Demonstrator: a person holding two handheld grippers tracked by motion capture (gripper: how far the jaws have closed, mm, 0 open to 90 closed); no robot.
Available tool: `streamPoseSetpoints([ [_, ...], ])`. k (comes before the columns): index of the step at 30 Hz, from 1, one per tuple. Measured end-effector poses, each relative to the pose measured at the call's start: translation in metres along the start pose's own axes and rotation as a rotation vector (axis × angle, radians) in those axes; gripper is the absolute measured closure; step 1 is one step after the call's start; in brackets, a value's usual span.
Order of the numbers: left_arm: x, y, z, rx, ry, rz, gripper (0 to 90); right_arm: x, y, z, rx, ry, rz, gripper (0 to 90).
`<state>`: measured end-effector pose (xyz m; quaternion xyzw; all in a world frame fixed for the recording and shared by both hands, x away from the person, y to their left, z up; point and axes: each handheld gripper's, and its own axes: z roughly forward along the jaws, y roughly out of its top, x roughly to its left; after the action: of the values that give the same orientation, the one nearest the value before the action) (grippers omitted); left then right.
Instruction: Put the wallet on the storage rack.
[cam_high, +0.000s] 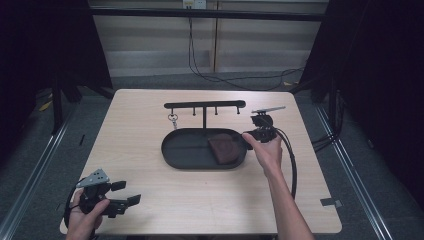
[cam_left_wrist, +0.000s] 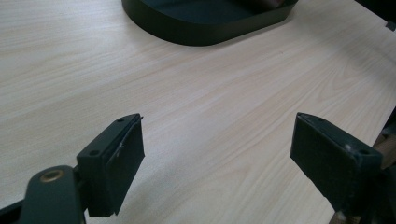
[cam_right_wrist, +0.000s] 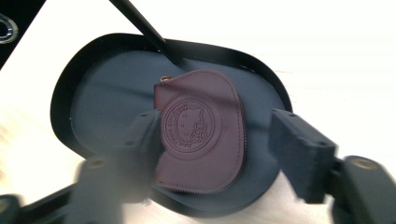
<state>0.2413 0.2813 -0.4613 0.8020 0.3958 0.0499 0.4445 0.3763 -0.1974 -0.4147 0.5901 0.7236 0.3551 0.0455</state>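
Note:
A dark brown leather coin pouch (cam_high: 223, 149) (cam_right_wrist: 201, 130) with an embossed round emblem lies flat in the right end of a black oval tray (cam_high: 180, 150) (cam_right_wrist: 70, 102). My right gripper (cam_high: 248, 137) (cam_right_wrist: 219, 149) hovers at the tray's right rim, pointing at the pouch. Its jaws stand open on either side of the pouch, and the right one is well apart from it. My left gripper (cam_high: 127, 192) (cam_left_wrist: 217, 154) sits near the table's front left corner, open over bare wood with nothing between its jaws.
A black hook rack (cam_high: 205, 105) on a post rises from the tray's back, with a key ring (cam_high: 173, 118) hanging at its left. The tray's edge (cam_left_wrist: 205, 28) lies ahead of the left gripper. A tape piece (cam_high: 331, 202) marks the front right.

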Motion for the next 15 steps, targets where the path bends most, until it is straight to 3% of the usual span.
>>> streamPoseSetpoints([
  [9, 0.000, -0.001, 0.000, -0.001, 0.001, -0.006, 17.4, -0.006, -0.022, -0.014, -0.057, 0.042, -0.023, 19.0],
  [15, 0.002, -0.002, -0.001, 0.011, 0.026, -0.033, 19.7, -0.009, -0.040, -0.025, -0.077, 0.043, -0.030, 17.7],
])
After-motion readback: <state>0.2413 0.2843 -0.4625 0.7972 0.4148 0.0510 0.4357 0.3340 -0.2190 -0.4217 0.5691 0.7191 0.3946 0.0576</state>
